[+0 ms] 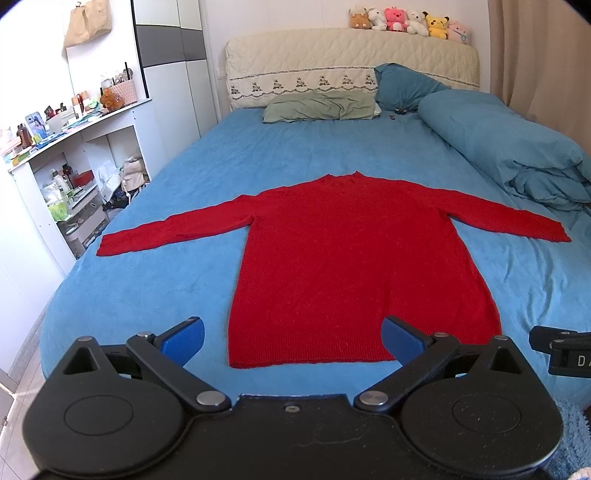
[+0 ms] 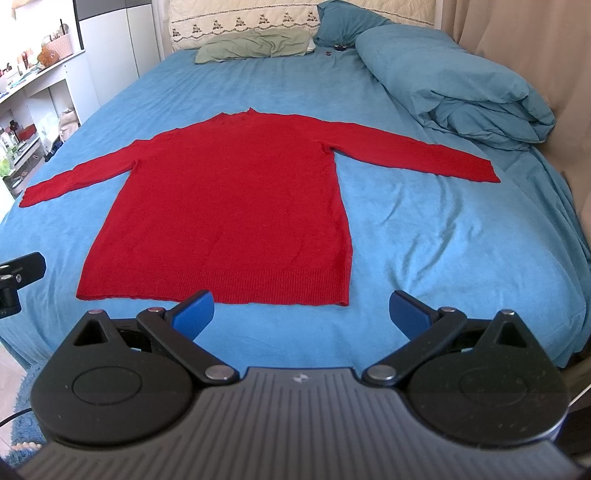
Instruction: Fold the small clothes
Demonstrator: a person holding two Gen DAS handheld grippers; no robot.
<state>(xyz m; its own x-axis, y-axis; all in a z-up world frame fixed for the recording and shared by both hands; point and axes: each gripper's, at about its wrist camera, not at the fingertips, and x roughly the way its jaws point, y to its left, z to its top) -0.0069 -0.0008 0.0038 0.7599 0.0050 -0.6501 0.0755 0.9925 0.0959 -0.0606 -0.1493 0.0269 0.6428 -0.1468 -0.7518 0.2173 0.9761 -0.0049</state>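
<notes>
A red long-sleeved sweater (image 1: 343,251) lies flat on the blue bed sheet (image 1: 177,177), both sleeves spread out, hem toward me. It also shows in the right wrist view (image 2: 236,206). My left gripper (image 1: 293,341) is open and empty, above the hem's left half near the foot of the bed. My right gripper (image 2: 301,314) is open and empty, above the sheet just in front of the hem's right corner. Part of the right gripper shows at the right edge of the left wrist view (image 1: 561,350).
A rolled blue duvet (image 1: 517,147) lies along the bed's right side. A green pillow (image 1: 321,107) and a blue pillow (image 1: 402,85) lie at the headboard. White shelves (image 1: 74,147) with clutter stand left of the bed. Plush toys (image 1: 410,20) sit on the headboard.
</notes>
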